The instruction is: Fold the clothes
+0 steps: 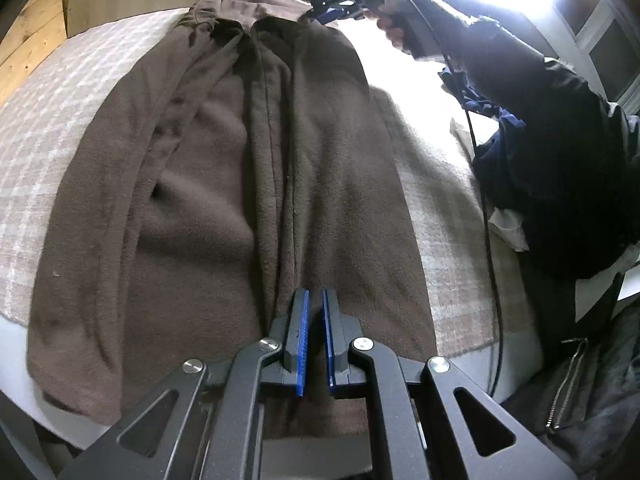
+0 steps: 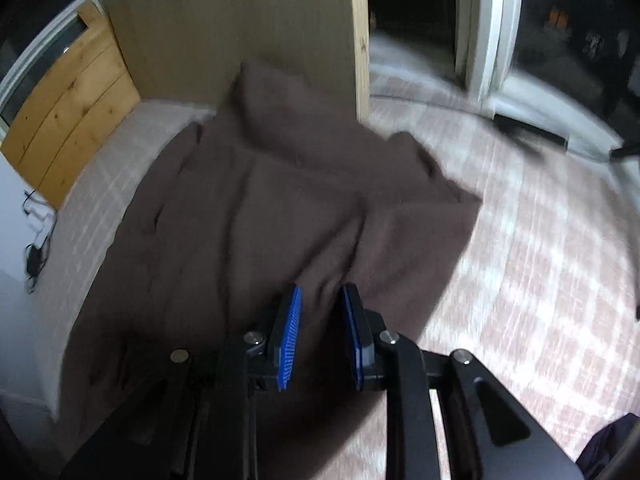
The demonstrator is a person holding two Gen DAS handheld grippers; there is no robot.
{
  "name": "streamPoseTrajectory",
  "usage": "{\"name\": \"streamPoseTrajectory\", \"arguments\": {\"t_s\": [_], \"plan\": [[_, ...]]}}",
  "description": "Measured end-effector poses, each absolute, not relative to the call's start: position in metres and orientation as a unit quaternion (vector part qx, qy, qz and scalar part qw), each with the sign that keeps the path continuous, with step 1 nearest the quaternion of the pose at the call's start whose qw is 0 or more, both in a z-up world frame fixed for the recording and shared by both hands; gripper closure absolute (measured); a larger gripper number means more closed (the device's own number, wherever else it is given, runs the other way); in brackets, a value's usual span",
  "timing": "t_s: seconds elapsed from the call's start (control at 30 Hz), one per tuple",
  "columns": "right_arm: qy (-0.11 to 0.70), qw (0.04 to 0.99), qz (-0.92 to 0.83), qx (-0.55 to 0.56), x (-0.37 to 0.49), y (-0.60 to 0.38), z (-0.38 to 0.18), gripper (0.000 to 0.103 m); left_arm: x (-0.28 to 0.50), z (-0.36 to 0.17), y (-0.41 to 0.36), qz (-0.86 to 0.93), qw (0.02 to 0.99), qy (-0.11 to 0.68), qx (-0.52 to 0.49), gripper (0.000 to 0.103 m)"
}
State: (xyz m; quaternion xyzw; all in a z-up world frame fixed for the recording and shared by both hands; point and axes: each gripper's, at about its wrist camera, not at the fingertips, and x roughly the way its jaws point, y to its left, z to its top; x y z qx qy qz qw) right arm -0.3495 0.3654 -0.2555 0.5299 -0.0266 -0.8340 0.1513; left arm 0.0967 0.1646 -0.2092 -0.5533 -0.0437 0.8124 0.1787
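A brown fleece garment [image 1: 224,200] lies spread lengthwise on a checked bedcover [image 1: 48,120]. My left gripper [image 1: 315,300] hovers over its near hem, its blue pads a narrow gap apart with no cloth between them. My right gripper [image 1: 340,4] shows in the left wrist view at the garment's far end by the collar, held by a hand. In the right wrist view the right gripper [image 2: 320,296] is open just above the brown garment [image 2: 260,208], with nothing between the pads. That view is motion-blurred.
A wooden headboard panel [image 2: 240,20] and pine boards [image 2: 68,112] stand beyond the bed. Dark blue clothes [image 1: 520,152] lie at the right of the bedcover. A black cable [image 1: 488,220] hangs across. A doorway [image 2: 416,12] lies behind.
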Motion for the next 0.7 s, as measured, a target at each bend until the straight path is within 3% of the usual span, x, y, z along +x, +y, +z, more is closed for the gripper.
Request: {"name": "streamPoseTrajectory", "arguments": {"t_s": [0.13,0.4,0.57,0.7], "plan": [[-0.077,0.148,-0.836,0.523,-0.334,0.378,-0.225,0.081,0.110,-0.177,0.140,0.829,0.172,-0.033,-0.532,0.095],[-0.140,0.202,-0.856,0.454,-0.196,0.391,-0.127,0.081,0.114,-0.138,0.035,0.840,0.148,0.030,-0.521,0.090],[-0.123,0.170,-0.860,0.464,-0.092,0.357,-0.127,0.081,0.097,-0.149,0.004,0.821,0.226,0.054,-0.522,0.090],[-0.139,0.115,-0.840,0.512,-0.032,0.310,-0.181,0.081,0.084,-0.164,0.015,0.799,0.299,0.072,-0.516,0.090]]}}
